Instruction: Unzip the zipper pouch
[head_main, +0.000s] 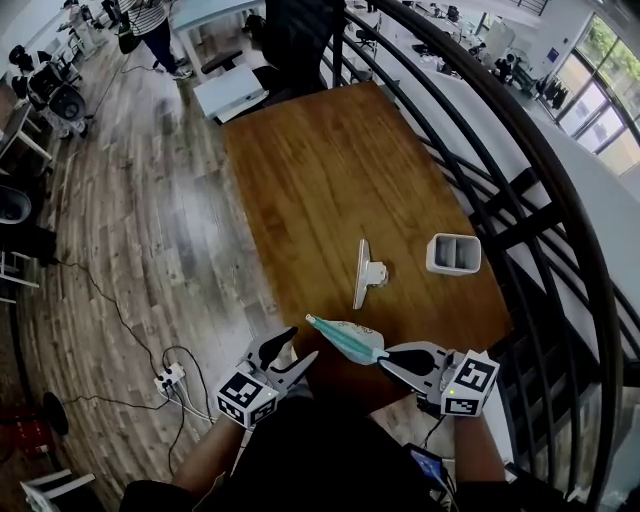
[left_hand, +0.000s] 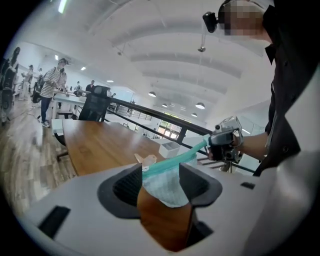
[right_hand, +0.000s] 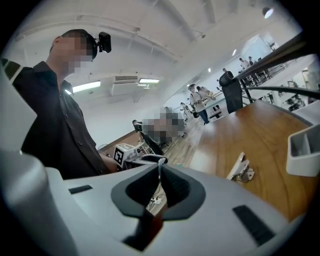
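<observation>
The zipper pouch (head_main: 345, 340), pale fabric with a teal zipper along its top, hangs in the air over the near edge of the wooden table (head_main: 330, 170). My left gripper (head_main: 296, 352) is shut on its left end; in the left gripper view the fabric (left_hand: 165, 187) fills the gap between the jaws. My right gripper (head_main: 388, 358) is shut on the right end of the zipper, where only a thin pale strip (right_hand: 160, 167) shows between the pads. Whether that strip is the pull tab I cannot tell. The teal zipper (left_hand: 182, 156) runs taut between the two grippers.
A white clip-like holder (head_main: 366, 273) lies on the table beyond the pouch, and a white two-compartment box (head_main: 453, 254) stands to its right. A dark curved railing (head_main: 560, 200) runs along the table's right side. A power strip (head_main: 170, 378) lies on the floor at left.
</observation>
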